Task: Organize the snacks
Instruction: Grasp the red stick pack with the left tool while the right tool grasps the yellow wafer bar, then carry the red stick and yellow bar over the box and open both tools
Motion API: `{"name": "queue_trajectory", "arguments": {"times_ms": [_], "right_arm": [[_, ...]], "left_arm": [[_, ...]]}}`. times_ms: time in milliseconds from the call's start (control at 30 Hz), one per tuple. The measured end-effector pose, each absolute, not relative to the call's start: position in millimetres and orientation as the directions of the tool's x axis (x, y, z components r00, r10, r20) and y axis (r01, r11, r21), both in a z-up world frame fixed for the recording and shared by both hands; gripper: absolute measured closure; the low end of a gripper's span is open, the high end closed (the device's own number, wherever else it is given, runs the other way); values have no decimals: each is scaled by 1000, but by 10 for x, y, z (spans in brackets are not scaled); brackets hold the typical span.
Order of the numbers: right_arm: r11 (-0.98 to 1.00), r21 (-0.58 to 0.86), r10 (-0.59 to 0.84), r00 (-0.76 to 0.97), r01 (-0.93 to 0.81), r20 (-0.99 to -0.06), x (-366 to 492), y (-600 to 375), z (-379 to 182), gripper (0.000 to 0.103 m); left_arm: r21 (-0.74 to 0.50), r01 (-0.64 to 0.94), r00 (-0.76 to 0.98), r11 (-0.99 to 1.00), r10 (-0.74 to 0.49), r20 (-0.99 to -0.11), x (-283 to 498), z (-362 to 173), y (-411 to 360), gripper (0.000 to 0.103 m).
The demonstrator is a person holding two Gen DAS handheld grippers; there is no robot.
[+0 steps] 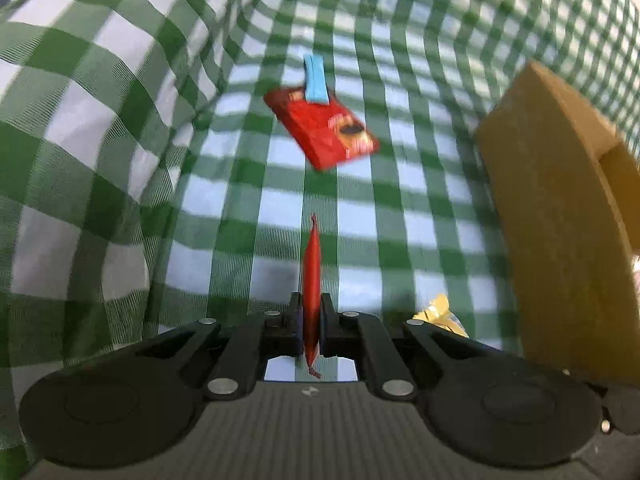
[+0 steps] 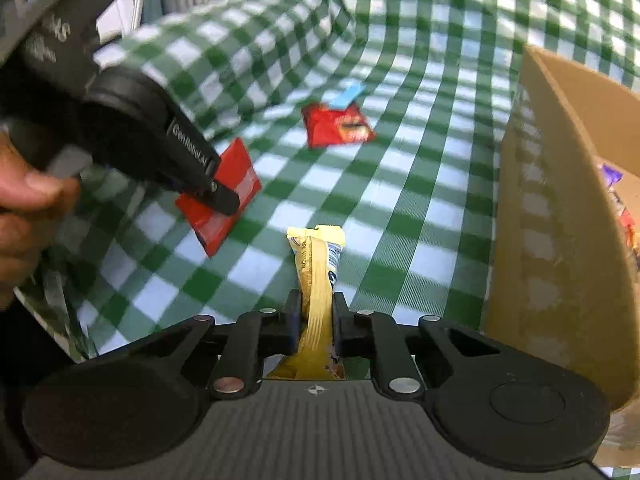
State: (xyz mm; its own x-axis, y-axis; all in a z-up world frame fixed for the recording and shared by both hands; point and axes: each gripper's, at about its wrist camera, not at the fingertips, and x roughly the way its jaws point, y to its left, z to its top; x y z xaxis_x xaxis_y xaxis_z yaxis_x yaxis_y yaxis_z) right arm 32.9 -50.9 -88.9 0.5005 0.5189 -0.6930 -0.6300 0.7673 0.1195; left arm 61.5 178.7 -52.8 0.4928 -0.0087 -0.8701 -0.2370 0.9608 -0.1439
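Observation:
My left gripper (image 1: 311, 316) is shut on a flat red snack packet (image 1: 311, 264), seen edge-on; in the right wrist view the same left gripper (image 2: 224, 200) holds that red packet (image 2: 236, 176) above the cloth. My right gripper (image 2: 316, 312) is shut on a yellow snack bar (image 2: 318, 264), whose end shows in the left wrist view (image 1: 440, 314). Another red snack packet (image 1: 324, 128) lies on the cloth with a small blue wrapper (image 1: 315, 80) at its far end; both also show in the right wrist view (image 2: 340, 124), the blue wrapper (image 2: 348, 94) behind.
A cardboard box (image 2: 560, 216) stands on the right with several snacks inside; its wall shows in the left wrist view (image 1: 560, 216). A green-and-white checked cloth (image 1: 240, 208) covers the table and rises in folds at left and back. A person's hand (image 2: 20, 208) grips the left tool.

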Motion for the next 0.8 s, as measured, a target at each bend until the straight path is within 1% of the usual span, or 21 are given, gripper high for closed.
{"name": "queue_trajectory", "arguments": {"times_ms": [67,167,433,700,800], "right_arm": [[767,121,536,527,-630,-659,319,-545,-816,87],[766,125,559,558,-630,-613,308,-594,-714,87],[768,140,599,623,-625,-503,313,-753,-418,86],[787,180,608,689,-591,-395,411,-1011,-129,86],[798,200,598,707,-568,-378,467,-1129,-82,86]], "left_arm": [[-157,-252,532,955,1,-846,603,-449,1810,96],[-142,-260,581,955,37,-813,596,-339,1783,96],[-131,-254,693,958,85,-716,624,-112,1653,96],[-188,-200,789,962,44,-613,695,60,1430,96],[-203,-170,819,964,23,-574,725,127,1331,96]]}}
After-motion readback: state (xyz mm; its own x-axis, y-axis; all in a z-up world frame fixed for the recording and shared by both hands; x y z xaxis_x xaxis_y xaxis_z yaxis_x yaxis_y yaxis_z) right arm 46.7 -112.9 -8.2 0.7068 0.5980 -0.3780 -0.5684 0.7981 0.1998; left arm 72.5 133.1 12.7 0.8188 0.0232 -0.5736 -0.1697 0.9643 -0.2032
